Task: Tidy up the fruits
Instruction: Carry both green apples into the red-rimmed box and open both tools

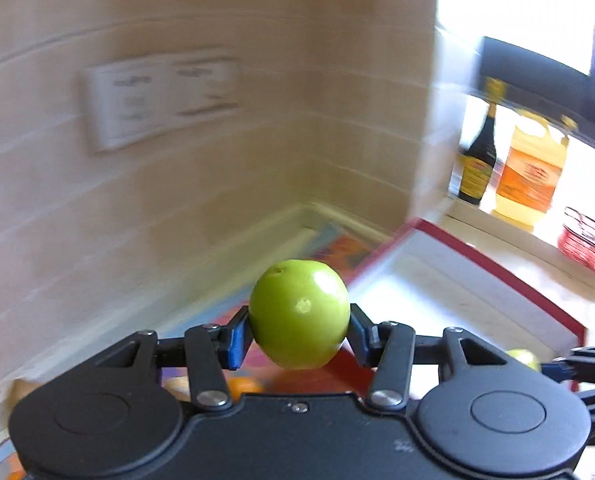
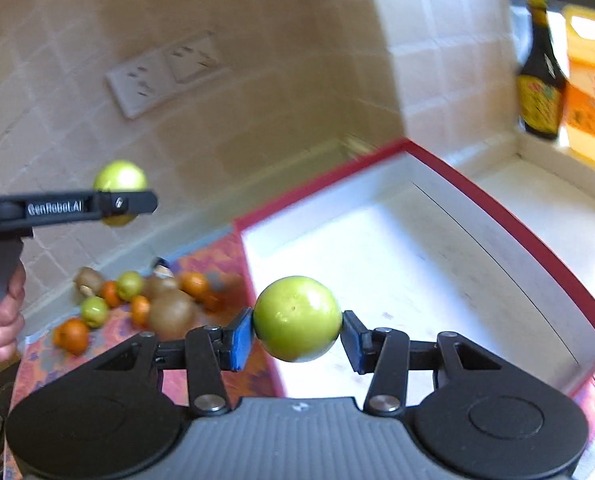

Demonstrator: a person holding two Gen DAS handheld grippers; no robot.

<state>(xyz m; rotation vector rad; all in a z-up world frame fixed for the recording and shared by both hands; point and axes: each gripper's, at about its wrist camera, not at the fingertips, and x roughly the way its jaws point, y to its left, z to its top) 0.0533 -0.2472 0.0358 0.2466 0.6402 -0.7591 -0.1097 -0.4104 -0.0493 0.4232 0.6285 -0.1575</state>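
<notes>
In the left wrist view my left gripper (image 1: 299, 332) is shut on a green round fruit (image 1: 299, 314), its blue pads pressing both sides, in the air above the cloth. My right gripper (image 2: 297, 336) is likewise shut on a second green fruit (image 2: 297, 318), over the near left edge of a red-rimmed white box (image 2: 509, 216). The right wrist view shows the left gripper (image 2: 137, 202) side-on at the left with its green fruit (image 2: 119, 178), higher than the pile. A pile of oranges, green fruits and brown kiwis (image 2: 137, 300) lies on a patterned cloth (image 2: 213, 260) left of the box.
A tiled wall with a double socket (image 2: 165, 72) stands behind. A dark bottle (image 2: 537, 80) and a yellow oil jug (image 2: 589, 92) stand on a ledge at the right, and a red basket (image 1: 587, 242) beyond the box. A person's hand (image 2: 1, 320) holds the left gripper's handle.
</notes>
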